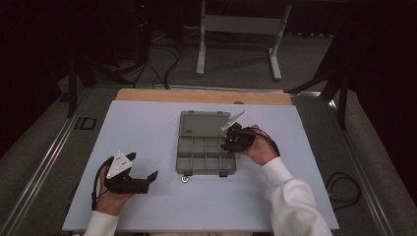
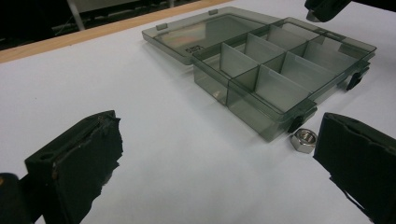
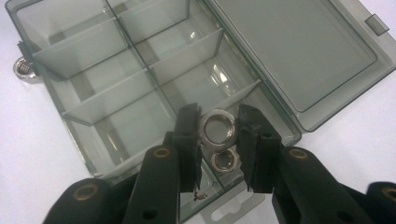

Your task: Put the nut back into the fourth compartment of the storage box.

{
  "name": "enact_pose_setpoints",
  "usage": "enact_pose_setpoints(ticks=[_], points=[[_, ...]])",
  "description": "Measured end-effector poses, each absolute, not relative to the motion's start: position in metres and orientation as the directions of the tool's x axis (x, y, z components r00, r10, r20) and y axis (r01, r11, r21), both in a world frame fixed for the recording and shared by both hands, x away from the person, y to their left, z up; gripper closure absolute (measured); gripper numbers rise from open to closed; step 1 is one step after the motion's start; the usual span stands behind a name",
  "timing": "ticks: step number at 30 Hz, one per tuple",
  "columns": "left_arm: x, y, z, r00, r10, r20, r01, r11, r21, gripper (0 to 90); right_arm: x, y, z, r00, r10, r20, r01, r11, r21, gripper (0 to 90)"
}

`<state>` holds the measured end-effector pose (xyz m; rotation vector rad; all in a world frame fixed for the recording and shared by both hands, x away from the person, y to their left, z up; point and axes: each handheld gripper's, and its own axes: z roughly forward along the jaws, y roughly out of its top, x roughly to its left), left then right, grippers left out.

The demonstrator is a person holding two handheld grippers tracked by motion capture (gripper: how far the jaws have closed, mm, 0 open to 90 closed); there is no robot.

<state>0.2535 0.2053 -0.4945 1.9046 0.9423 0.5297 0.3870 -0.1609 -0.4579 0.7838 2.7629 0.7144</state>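
High view: left gripper (image 1: 145, 167) nearest, jaws spread wide, nothing between them. Right gripper (image 1: 230, 143) sits over the open smoke-grey compartment box (image 1: 205, 147).

Left gripper view: one hex nut (image 2: 304, 140), bright steel, on the table (image 2: 154, 140) just beside the box's front latch.

Right gripper view: jaws clamp a shiny large nut (image 3: 218, 127) edgewise above a corner compartment; a smaller nut (image 3: 225, 161) lies below, possibly on the compartment floor.

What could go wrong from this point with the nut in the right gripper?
1. The right gripper pinches its nut by the rim only; it might slip and bounce out of the organizer box.
2. It may land on the second nut below.
3. The loose nut by the box front could get knocked away.
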Motion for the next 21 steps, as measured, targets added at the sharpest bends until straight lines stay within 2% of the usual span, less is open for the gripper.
enact_pose_setpoints(ticks=[21], points=[[0.2535, 0.2058, -0.4945, 0.613, 0.79, -0.015, 0.393, -0.288, 0.873, 1.4, 0.3969, -0.1584, -0.4674, -0.816, 0.578, 0.001, 0.505, 0.712, 0.488, 70.1]])
